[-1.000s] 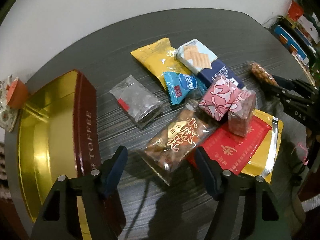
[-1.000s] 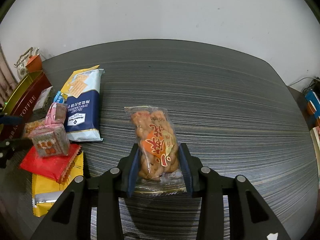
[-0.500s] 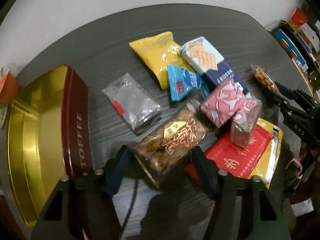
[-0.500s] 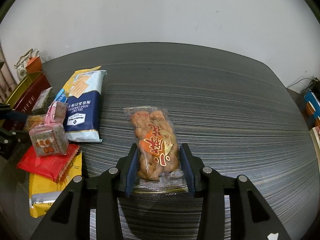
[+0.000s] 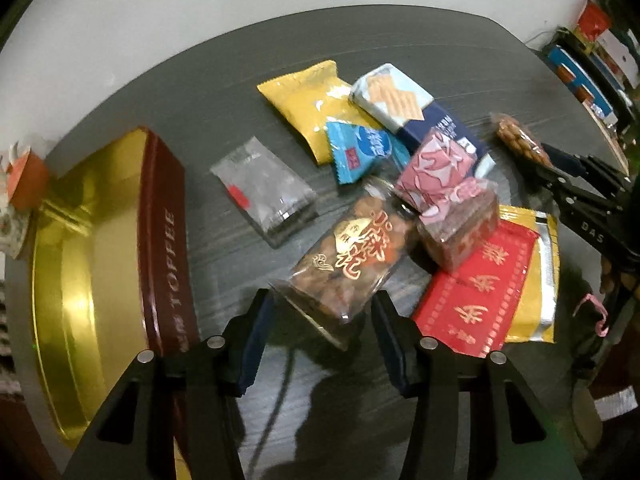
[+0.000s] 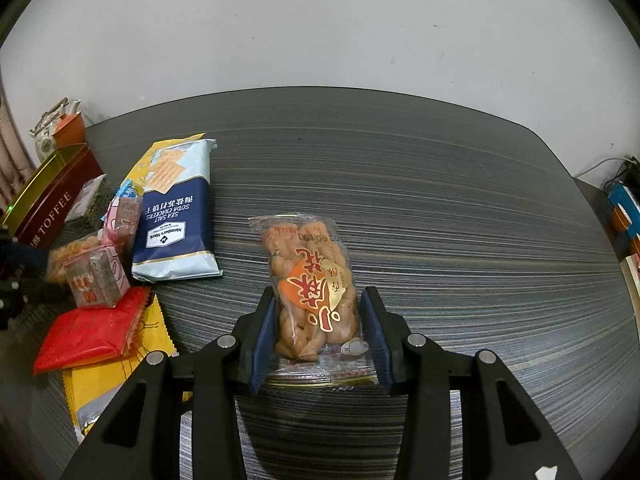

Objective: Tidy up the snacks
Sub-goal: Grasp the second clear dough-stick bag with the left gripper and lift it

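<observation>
Toffee tin [image 5: 96, 264] open at the table's [image 6: 440, 184] left edge. Just right of the tin, a clear dark-filled packet [image 5: 266, 190]; beyond that, yellow [image 5: 316, 104], blue [image 5: 358, 150] and cracker [image 5: 404, 98] packs in a heap. Pink wrapped box [image 5: 460, 220] crowds the twist-snack bag [image 5: 352, 264]. Left gripper [image 5: 324, 332] closing around that bag's near end; pads not yet touching. Well right of the tin, right gripper [image 6: 318, 332] clasps a second twist bag [image 6: 312, 284] lying on the table.

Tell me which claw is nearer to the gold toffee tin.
Left. The left claw hangs just beside the toffee tin, closing around a twist snack bag. The right claw is far across the snack pile, around another twist snack bag.
</observation>
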`<state>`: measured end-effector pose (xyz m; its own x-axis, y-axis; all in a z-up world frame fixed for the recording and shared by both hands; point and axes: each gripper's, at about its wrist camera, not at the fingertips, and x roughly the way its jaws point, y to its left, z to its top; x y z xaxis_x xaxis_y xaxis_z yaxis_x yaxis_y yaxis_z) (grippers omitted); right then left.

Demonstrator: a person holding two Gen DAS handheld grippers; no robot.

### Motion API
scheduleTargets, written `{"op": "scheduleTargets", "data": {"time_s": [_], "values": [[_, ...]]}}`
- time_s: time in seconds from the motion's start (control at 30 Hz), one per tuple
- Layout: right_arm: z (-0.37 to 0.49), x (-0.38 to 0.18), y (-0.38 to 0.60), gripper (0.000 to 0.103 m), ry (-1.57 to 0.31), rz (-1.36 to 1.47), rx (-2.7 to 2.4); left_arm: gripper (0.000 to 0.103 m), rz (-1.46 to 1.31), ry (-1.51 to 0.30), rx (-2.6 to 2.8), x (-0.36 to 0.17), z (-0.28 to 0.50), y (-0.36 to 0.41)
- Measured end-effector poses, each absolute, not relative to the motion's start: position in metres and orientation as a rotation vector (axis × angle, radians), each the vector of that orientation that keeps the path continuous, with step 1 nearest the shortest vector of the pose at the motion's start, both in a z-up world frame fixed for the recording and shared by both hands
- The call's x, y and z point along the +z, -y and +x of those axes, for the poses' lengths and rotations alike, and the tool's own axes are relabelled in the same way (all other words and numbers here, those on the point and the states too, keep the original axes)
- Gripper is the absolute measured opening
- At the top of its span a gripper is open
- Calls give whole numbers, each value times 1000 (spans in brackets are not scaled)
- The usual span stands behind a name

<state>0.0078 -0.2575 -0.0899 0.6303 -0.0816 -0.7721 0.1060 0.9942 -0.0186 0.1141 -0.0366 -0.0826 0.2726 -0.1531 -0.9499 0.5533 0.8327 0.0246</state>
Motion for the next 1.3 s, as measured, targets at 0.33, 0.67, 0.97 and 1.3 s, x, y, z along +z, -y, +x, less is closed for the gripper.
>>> {"op": "scheduleTargets", "data": {"time_s": [0.33,0.67,0.97,1.3], "values": [[8,-90,258,40,-882,30,-107,65,490,-1196,-556,-85,122,60],[8,-90,258,40,-883,28,-108,67,576,-1175,-617,-71,142,93],[8,-90,258,41,-882,28,-106,67,557,-1217,-639,-84,153,106],[7,-91,258,41,-882,28,-106,54,535,-1219,-629,-95,158,124]]}}
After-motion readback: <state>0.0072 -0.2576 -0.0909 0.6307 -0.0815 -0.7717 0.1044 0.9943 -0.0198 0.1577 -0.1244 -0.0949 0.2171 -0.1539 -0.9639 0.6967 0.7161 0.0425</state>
